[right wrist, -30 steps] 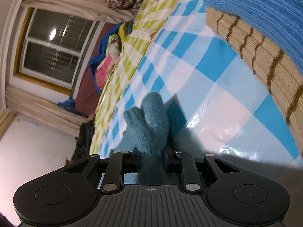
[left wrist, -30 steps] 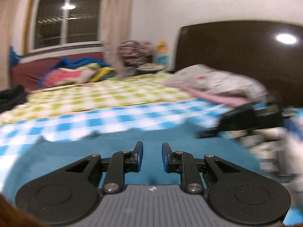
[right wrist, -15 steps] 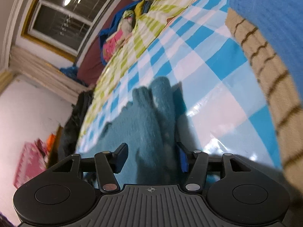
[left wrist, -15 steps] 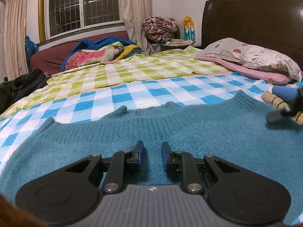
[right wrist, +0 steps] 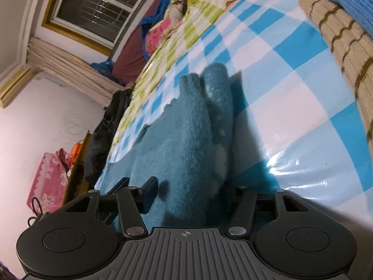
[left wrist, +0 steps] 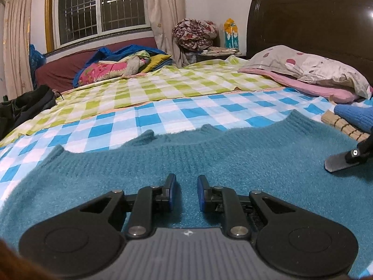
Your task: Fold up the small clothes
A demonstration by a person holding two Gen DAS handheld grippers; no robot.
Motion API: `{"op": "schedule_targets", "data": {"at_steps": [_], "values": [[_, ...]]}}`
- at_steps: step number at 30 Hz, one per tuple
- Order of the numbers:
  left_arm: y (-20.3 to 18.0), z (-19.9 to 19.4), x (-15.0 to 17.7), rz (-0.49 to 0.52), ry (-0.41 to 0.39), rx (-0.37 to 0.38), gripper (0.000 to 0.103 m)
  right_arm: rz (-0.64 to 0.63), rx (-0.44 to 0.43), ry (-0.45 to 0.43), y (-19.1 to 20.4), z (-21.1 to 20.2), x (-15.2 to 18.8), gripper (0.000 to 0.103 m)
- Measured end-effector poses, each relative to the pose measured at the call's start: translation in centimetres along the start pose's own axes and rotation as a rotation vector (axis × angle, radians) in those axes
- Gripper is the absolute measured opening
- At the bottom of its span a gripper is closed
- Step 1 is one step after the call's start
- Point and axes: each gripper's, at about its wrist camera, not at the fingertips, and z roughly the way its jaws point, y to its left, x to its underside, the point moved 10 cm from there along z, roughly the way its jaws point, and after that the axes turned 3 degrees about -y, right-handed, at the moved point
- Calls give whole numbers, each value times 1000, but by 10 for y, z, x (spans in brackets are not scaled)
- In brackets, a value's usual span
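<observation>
A fuzzy teal sweater point(left wrist: 233, 161) lies spread flat on the blue-checked bed sheet point(left wrist: 186, 114). My left gripper point(left wrist: 186, 192) hovers low over its middle with a narrow gap between the jaws and nothing held. My right gripper point(right wrist: 193, 196) is open wide, its jaws on either side of a bunched fold of the same sweater point(right wrist: 186, 128) near its edge; the right finger is partly hidden by the cloth. One right gripper finger point(left wrist: 342, 162) shows at the right edge of the left wrist view, resting on the sweater.
Folded clothes, a tan striped one point(right wrist: 345, 46) under a blue one point(left wrist: 354, 116), lie just right of the sweater. Pillows point(left wrist: 307, 70) sit by the dark headboard point(left wrist: 314, 23). A green-checked sheet point(left wrist: 163, 86), a clothes pile point(left wrist: 121, 65) and a black bag point(left wrist: 23, 105) lie beyond.
My right gripper has opened and let go of the sweater fold it was pinching. The left gripper swung from a blurred, raised view to a steady low pose over the flattened sweater.
</observation>
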Motion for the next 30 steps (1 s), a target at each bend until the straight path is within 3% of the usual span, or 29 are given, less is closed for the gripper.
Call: {"op": "schedule_targets", "data": {"at_steps": [3,6,9,17,22,26,30], "values": [[0,1,-1,14,-4,1,23,67,-60,-15,4,-10,-2,29],[1,4,-1,-8,-6,3,23,134,-154,-42,18,-18,-7,28],[2,4,2,-8,-21,4,23,141,-132,-56,33,-13,-7,27],[6,3,6,-42,-48,33,22,234,-236,-105,112,-4,-7,27],[27,-12,3,-112,-41,90,22,225,-217,-88,157,29,0,26],[61,-59,10,-70,-93,40,22,212,-180,-91,176,46,4,27],[90,-73,44,-79,-36,18,22,225,-142,-86,192,71,18,27]]}}
